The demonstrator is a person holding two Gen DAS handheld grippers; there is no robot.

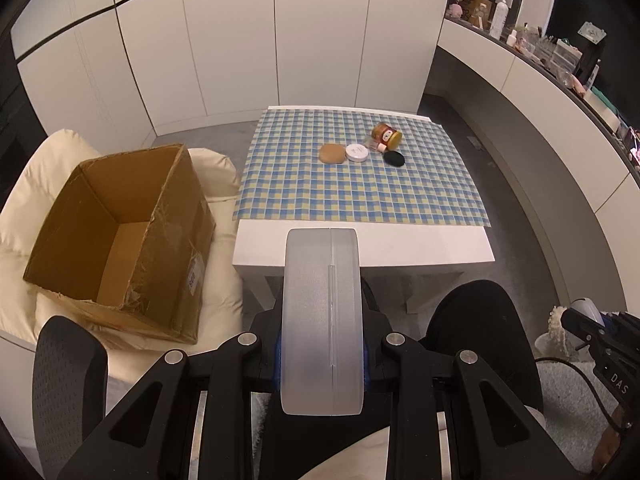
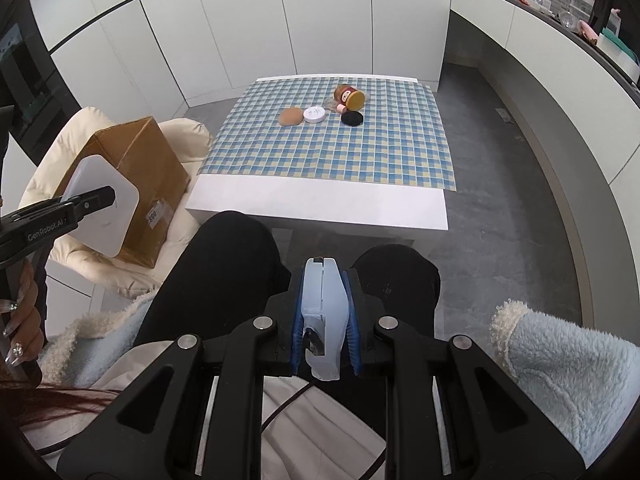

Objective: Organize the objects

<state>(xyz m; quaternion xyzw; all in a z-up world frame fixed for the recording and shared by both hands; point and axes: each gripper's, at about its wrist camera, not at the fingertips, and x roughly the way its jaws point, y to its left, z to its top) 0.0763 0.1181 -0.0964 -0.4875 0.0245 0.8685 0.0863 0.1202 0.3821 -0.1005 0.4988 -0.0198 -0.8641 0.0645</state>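
Objects for sorting are already in both tools: the left gripper [image 1: 322,320] is clamped edge-on around a flat white rounded case [image 2: 105,205], probably light, rigid and slick, so a hold across its thin sides suits it, while the right gripper [image 2: 323,320] pinches a small pale-blue plastic clip-like item [image 2: 325,312], likely stiff and light. Ahead of both tools on the checked cloth [image 1: 360,196] lie five more — one tipped jar [image 1: 386,135], one tan puff [image 1: 332,153], one white round tin [image 1: 357,152], one black pad [image 1: 394,158], one small bottle [image 1: 376,145]. One open cardboard box [image 1: 120,232] sits left of the left gripper.
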